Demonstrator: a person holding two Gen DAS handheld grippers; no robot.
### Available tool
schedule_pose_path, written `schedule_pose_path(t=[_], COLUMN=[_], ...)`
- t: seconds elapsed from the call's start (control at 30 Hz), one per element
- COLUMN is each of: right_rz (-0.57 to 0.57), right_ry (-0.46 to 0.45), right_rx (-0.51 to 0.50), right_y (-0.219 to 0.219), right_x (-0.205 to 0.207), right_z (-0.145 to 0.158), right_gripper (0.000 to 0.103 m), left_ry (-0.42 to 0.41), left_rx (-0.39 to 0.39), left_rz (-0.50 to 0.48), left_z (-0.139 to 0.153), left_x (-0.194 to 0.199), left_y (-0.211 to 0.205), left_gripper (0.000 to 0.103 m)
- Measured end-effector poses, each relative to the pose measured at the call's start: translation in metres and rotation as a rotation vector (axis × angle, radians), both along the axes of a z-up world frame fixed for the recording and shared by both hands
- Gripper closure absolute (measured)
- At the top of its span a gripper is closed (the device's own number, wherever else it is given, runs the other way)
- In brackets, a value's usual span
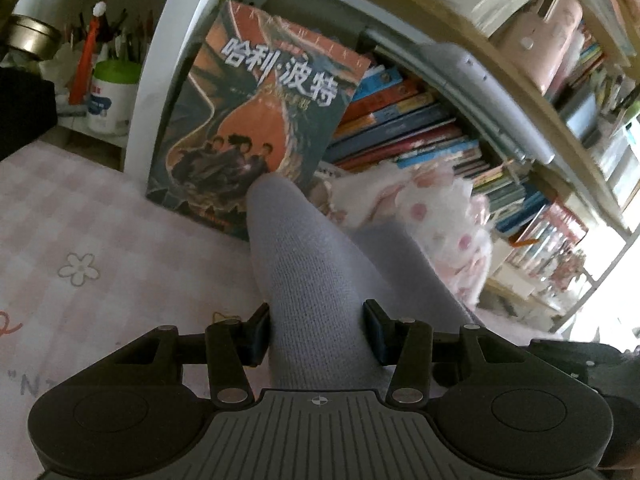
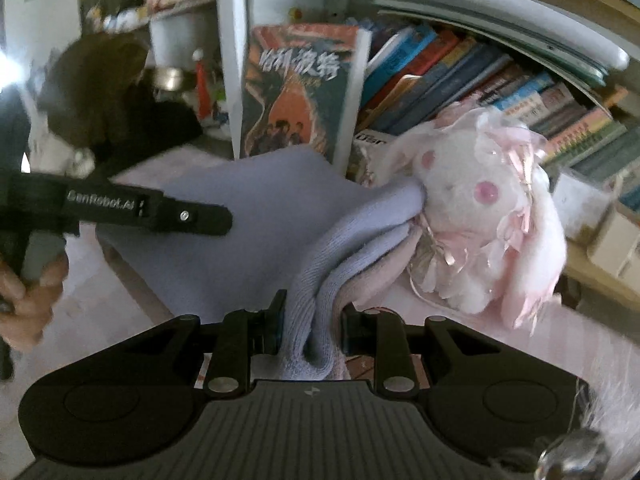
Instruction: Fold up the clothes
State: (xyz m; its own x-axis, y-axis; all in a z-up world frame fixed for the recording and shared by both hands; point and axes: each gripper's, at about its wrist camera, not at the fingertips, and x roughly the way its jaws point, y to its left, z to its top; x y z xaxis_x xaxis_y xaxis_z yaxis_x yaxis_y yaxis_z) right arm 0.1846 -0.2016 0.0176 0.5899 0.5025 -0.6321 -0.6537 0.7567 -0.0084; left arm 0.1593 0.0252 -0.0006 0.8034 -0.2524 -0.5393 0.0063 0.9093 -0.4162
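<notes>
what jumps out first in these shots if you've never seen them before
The lavender knitted garment fills the middle, bunched between the fingers of both the left tool and the right tool. Beside it on the right lies a fluffy white-and-pink plush rabbit, and behind stands an orange-covered paperback book propped against the crowded bookshelf.

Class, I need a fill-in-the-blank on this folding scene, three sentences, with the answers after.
1. The knit garment held by both tools is pale ____.
2. The white and pink plush toy lies to the ____ of the garment in the right wrist view.
3. The book with an orange and dark cover stands ____ the garment.

Answers: lavender; right; behind
</notes>
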Motion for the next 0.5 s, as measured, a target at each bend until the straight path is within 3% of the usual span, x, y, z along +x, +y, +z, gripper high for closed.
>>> schedule_pose_path(t=[0.13, 0.33, 0.37, 0.5], right_rz=[0.006, -0.172, -0.186, -0.221], right_ry=[0.056, 0.272, 0.277, 0.264], right_rx=[-0.056, 0.107, 0.11, 0.129], right_y=[0.005, -0.022, -0.025, -0.034], right_x=[0.009, 0.03, 0.03, 0.022], right_z=[-0.025, -0.046, -0.046, -0.037], right_gripper=[0.081, 0.068, 0.06, 0.052], left_ry=[0.101, 0.151, 0.16, 0.138], left_rx=[0.005, -0.017, -0.014, 0.065], left_rz=[0.018, 0.05, 0.053, 0.074], left_z=[-0.022, -0.031, -0.03, -0.018], left_x=[0.006, 0.001, 0.001, -0.004], left_y=[0.001, 0.003, 0.004, 0.003], left_gripper=[0.056, 0.05, 0.047, 0.044])
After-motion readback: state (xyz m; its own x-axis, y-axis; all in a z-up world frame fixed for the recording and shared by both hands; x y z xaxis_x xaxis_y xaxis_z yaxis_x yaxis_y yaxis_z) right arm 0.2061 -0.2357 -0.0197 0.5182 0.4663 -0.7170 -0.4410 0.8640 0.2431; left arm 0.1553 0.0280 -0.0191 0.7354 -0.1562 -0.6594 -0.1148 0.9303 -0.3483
